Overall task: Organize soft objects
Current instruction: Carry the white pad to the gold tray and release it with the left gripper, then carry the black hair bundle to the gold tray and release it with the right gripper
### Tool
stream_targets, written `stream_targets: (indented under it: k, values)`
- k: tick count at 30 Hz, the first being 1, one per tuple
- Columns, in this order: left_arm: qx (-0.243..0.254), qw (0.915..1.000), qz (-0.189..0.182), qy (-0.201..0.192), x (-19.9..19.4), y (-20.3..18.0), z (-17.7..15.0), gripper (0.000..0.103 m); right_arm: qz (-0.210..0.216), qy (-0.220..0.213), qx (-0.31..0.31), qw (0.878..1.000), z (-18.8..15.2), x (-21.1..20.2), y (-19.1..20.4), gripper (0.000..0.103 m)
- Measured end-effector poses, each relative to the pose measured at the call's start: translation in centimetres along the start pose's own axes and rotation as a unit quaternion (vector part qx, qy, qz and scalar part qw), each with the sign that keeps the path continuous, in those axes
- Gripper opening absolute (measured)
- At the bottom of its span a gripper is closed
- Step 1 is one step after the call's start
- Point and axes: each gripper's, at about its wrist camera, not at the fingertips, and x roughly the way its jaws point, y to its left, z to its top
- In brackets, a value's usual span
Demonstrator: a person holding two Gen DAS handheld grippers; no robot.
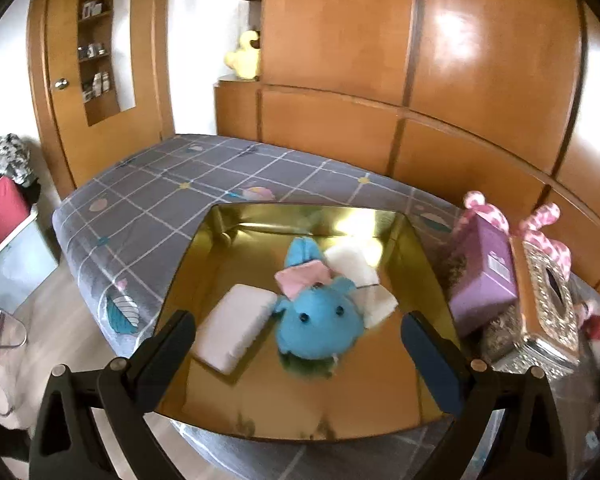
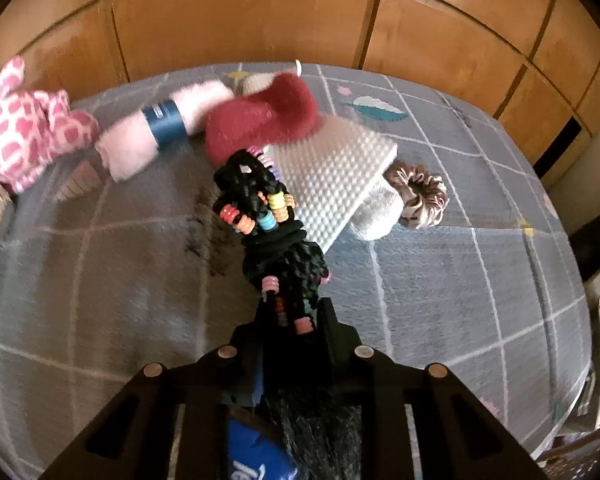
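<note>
Left wrist view: left gripper (image 1: 300, 340) gapes empty above blue plush (image 1: 318, 320) in gold tray (image 1: 432, 264); right gripper (image 2: 294, 316) clamps beaded black hair ties (image 2: 260, 208), probably tray-bound next.

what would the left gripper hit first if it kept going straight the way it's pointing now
Most likely the blue plush toy lying in the gold tray. The open left gripper points down at it, the toy sitting centred between the fingers. Depth is hard to judge in this fisheye view.
</note>
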Motion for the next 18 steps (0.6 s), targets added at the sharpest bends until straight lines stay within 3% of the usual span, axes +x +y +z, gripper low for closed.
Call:
stream_targets:
  k: [11, 18]
  values:
    - [0.008, 0.9997, -0.020, 0.008, -0.3, -0.9, -0.7, 0.103, 0.076, -0.076, 0.013, 0.994, 3.3, -6.6, 3.1, 0.020]
    - [0.007, 0.9995, -0.022, 0.021, 0.5, -0.5, -1.3, 0.103, 0.176, -0.123, -0.017, 0.977, 6.0, -12.4, 9.1, 0.020]
